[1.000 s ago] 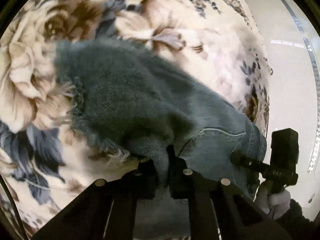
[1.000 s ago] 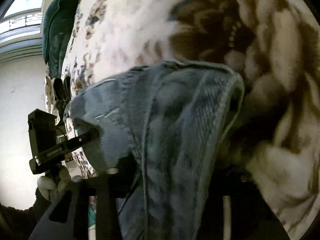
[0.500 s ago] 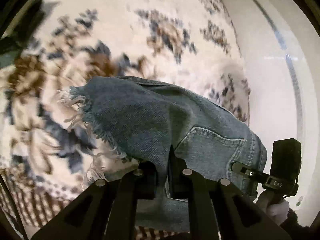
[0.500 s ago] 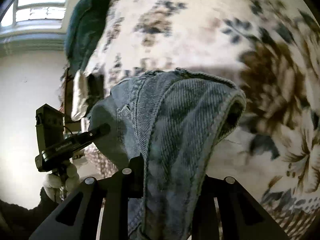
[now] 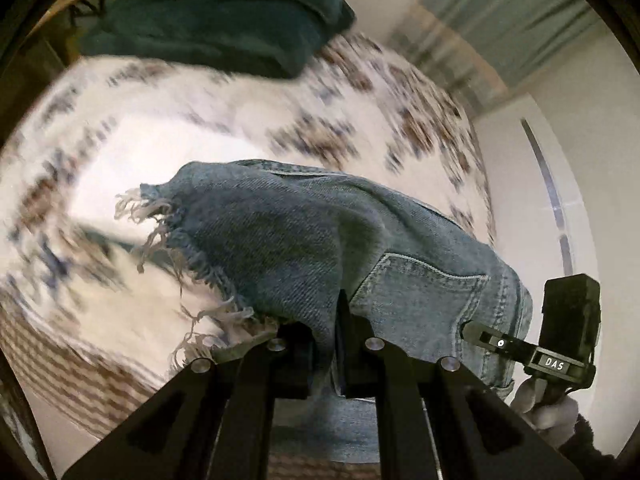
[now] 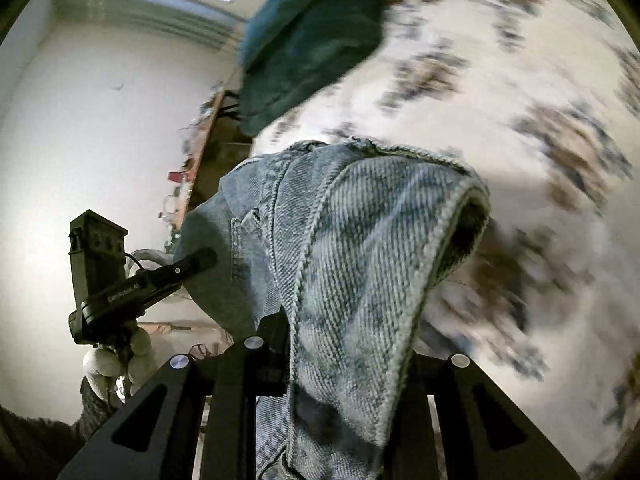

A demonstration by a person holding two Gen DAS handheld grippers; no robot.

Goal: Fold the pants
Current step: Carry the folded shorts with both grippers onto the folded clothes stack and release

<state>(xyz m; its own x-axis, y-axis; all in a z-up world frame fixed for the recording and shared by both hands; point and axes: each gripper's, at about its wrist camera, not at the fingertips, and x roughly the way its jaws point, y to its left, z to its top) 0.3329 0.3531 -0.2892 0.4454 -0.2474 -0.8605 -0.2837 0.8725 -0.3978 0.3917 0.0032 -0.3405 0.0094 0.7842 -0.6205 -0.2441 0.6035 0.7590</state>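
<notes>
Item: denim pants (image 5: pixel 320 240), short, with one frayed hem; held clear of a bed under a floral bedspread (image 5: pixel 120 152).

Frayed hem (image 5: pixel 168 232): hangs free at the left of the left wrist view, unsupported.

Left tool (image 5: pixel 326 344): jaws closed narrow on a pinch of denim beside the back pocket (image 5: pixel 424 288); cloth rises between the two pads.

Right tool (image 5: pixel 500 344): seen at the right of the left wrist view, pinching the waistband edge; in its own view its jaws are buried under draped denim (image 6: pixel 380 280), clamped on it.

Dark green cushion (image 5: pixel 216 12): at the far end of the bed, well apart from the pants.

Background: heavily smeared, so the surroundings are hard to read.

Step in hand, as judged: carrying the garment, gathered roughly double, over the bed; the fold is not yet laid.

Next move calls for: lowering both tools level so the hem lands flat first, keeping the waistband taut between the two grips, then releasing only once the denim rests on the bedspread.
</notes>
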